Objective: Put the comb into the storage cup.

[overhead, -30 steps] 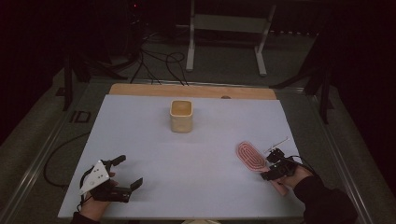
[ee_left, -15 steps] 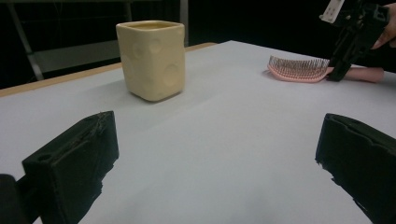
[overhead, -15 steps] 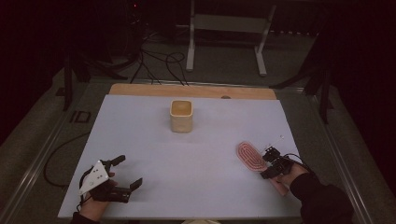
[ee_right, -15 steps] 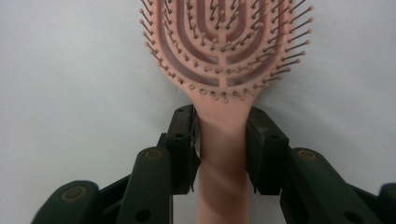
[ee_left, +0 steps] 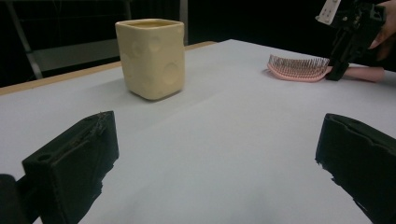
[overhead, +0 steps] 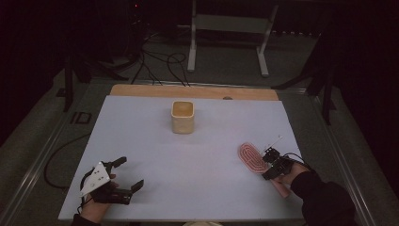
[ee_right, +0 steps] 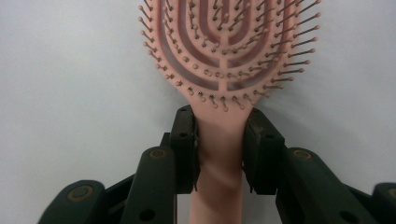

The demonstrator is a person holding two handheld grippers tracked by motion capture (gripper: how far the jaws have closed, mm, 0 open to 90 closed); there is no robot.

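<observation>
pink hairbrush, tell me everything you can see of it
The pink hairbrush looks like plastic: an oval, vented head of curved slots, with thin ball-tipped bristles pointing up, and a plain smooth handle. It lies flat on the white table, at its near right side, apart from the cream cup, head toward the table's middle. The right gripper is closed on the neck of the handle just below the head, one jaw against each side; the handle's end runs back under the person's hand.
</observation>
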